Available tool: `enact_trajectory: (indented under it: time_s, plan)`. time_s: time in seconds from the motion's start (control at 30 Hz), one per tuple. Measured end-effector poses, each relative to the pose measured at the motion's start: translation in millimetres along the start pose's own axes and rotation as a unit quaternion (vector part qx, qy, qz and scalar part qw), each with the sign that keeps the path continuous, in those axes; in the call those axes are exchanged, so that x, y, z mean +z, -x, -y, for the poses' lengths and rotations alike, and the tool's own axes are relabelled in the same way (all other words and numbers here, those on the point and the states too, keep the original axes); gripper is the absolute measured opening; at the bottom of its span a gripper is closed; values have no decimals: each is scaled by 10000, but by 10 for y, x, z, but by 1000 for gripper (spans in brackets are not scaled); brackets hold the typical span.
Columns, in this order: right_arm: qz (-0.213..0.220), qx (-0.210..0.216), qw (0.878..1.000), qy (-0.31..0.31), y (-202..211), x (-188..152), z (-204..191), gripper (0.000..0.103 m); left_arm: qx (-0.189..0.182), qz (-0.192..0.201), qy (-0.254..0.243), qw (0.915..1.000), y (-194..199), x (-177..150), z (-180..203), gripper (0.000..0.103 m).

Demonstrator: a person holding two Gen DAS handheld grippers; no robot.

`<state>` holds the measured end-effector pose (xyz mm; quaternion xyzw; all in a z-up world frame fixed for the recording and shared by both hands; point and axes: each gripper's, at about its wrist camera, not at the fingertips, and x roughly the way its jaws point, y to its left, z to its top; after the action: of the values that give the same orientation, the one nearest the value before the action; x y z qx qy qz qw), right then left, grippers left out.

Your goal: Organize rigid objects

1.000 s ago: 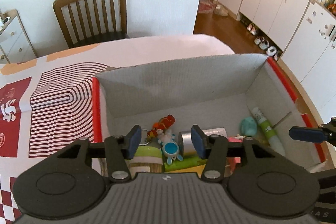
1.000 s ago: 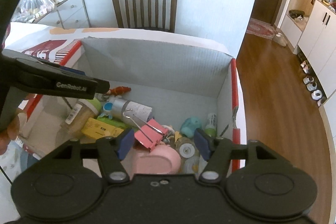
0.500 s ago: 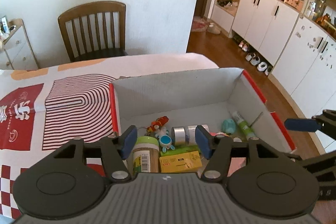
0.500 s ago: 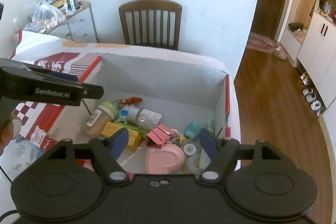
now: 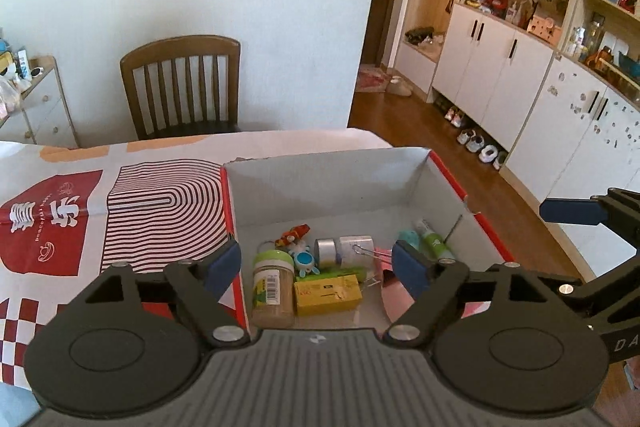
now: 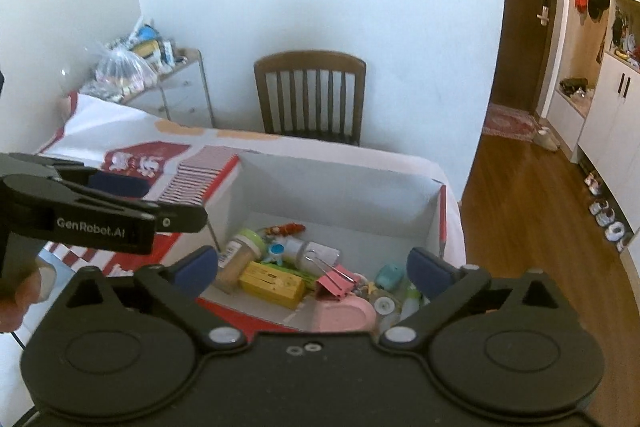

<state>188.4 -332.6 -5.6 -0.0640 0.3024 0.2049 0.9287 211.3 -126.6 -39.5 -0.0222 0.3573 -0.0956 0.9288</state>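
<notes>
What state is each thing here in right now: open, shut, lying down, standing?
left gripper: open, empty, jaws just widened.
right gripper: open, empty, jaws just widened.
cardboard box: open on top, holding items.
green-lidded jar: lying on its side, lid on.
yellow carton: lying flat.
pink binder clip: resting on pink heart-shaped case.

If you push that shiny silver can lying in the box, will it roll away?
Probably a little: the silver can lies on its round side. It likely won't go far, since the yellow box and blue toy crowd it. Its smooth metal may be slippery.
</notes>
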Motion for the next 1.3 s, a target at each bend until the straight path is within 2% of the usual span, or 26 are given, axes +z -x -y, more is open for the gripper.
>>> enact_trajectory:
  time_s: [0.33, 0.43, 0.47, 0.63, 0.83, 1.3]
  plan:
    - [546, -19, 9984, 157, 356, -147, -53, 103, -39, 108, -117, 9999, 224, -177, 136, 86]
    - [604, -57, 9981, 87, 409, -182, -49, 103, -86, 182, -143, 9997, 297, -216, 191, 100]
    - [629, -78, 9980, 38, 430, -192, -42, 103, -97, 252, -171, 9995, 328, -234, 213, 101]
    - [702, -136, 9973, -176, 513, -271, 4, 103, -38, 379, -321, 9988, 438, -285, 330, 101]
    - [709, -235, 9961, -468, 588, -352, 83, 103, -16, 376, -277, 9989, 547, -330, 420, 101]
    - [703, -337, 9948, -653, 708, -464, 86, 103, 94, 414, -505, 9978, 649, -454, 580, 101]
